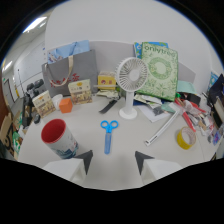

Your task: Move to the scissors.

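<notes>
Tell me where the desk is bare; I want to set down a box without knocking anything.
Bare desk lies between the blue scissors and the yellow tape roll, in front of the white fan, and just ahead of the open gripper. It is crowded behind the fan and rightward, around the pens.

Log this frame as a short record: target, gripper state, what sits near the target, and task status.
target: blue scissors, flat on the table, handles away from the gripper
gripper: gripper open, empty
position: scissors just ahead of the fingers, roughly centred between them, not touched
left of target: red-rimmed cup
beyond target: white fan
right of target: yellow tape roll
status: approach not yet finished
</notes>
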A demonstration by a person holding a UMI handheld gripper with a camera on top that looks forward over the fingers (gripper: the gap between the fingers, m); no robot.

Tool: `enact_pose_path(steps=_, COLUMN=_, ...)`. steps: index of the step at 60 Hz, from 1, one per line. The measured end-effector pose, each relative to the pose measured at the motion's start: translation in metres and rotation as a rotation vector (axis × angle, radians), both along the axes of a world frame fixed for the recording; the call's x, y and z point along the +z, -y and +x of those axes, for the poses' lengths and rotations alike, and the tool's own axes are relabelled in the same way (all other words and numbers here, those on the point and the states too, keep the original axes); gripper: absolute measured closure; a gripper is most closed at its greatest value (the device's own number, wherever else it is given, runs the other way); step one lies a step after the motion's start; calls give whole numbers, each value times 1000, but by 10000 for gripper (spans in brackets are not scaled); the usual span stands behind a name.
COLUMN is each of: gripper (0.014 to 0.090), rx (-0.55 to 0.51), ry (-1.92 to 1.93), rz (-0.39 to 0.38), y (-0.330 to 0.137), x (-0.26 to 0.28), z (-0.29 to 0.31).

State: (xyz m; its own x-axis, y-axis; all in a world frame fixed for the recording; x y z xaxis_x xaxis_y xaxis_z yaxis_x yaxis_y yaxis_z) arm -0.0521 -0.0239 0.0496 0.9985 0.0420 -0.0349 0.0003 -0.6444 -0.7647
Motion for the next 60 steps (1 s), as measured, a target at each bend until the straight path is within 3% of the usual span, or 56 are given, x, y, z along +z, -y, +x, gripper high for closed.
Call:
enact_pose_path(steps=30, gripper=207, rx=8, ry=6, rz=-19, y=-69, x=-22, z=-10)
enact_pose_path(steps=60, gripper=210, rx=18, ry=13, rz=-29, y=-91, x=-31, z=-13)
